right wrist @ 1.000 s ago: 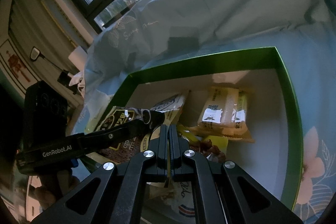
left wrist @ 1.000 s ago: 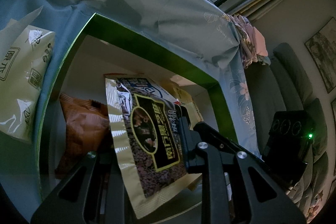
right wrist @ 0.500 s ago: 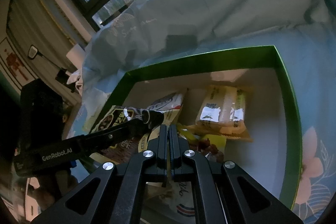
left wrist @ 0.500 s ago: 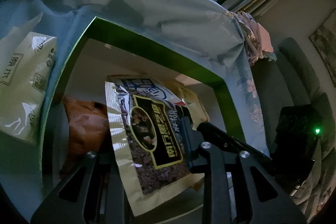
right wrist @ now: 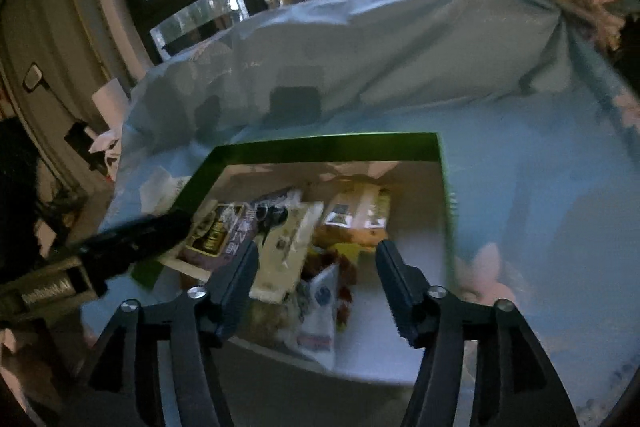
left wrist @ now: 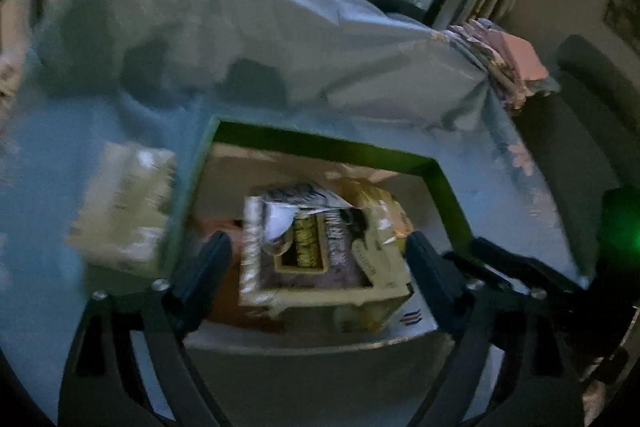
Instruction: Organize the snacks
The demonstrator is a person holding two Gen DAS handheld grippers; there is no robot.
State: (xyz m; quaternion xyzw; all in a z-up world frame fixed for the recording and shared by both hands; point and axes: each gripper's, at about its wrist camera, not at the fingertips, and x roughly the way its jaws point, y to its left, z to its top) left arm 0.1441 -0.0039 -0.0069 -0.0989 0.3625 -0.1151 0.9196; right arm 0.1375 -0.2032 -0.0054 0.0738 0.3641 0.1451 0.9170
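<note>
Snack packet (left wrist: 132,205) outside the green box (left wrist: 328,147) lies on the bed off our left gripper (left wrist: 316,267), nearer than our right gripper (right wrist: 314,267); both jaws just opened, holding nothing.

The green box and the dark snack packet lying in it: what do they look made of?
Green box: probably cardboard, with thin, straight walls, green outside and plain pale inside, and a slight sheen on the rim. Dark snack packet: likely plastic or foil film, glossy, with a crimped, shiny sealed edge and a curling corner. Motion blur leaves both uncertain.
</note>
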